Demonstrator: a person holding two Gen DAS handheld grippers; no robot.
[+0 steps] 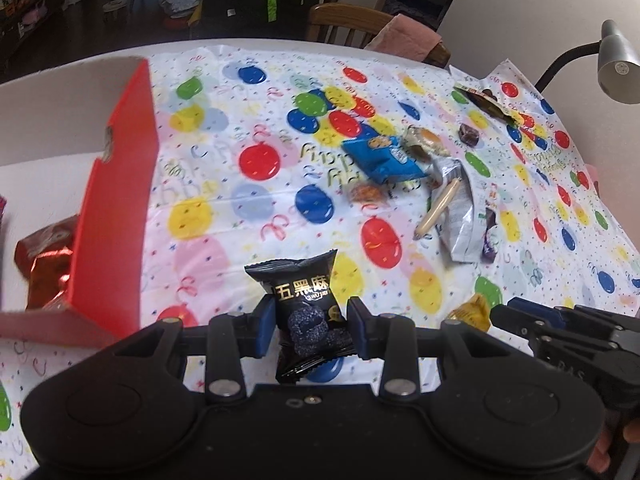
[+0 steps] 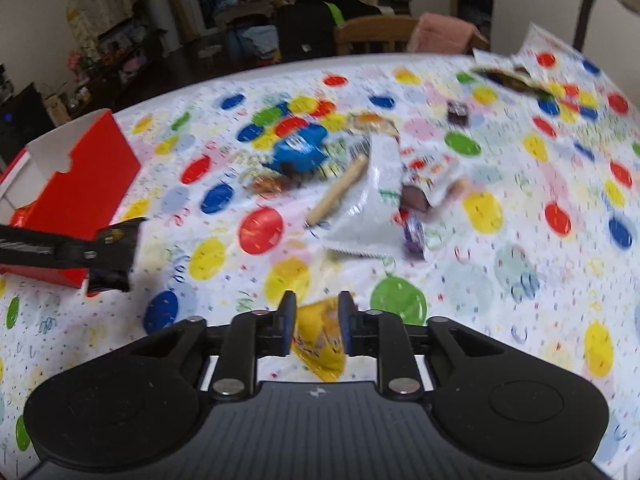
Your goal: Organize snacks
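Left tongs (image 1: 307,322) clamping black packet (image 1: 306,300), standing upright at bottom centre; right tongs (image 2: 316,330) pinching yellow packet (image 2: 320,344), angling lower right.

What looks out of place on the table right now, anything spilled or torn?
Nothing looks spilled. The red box stands open with a red packet inside. The rest of the snacks lie in a loose pile mid-table: a blue packet, a crumpled silver wrapper and a stick biscuit. Whether the wrapper is torn is unclear.
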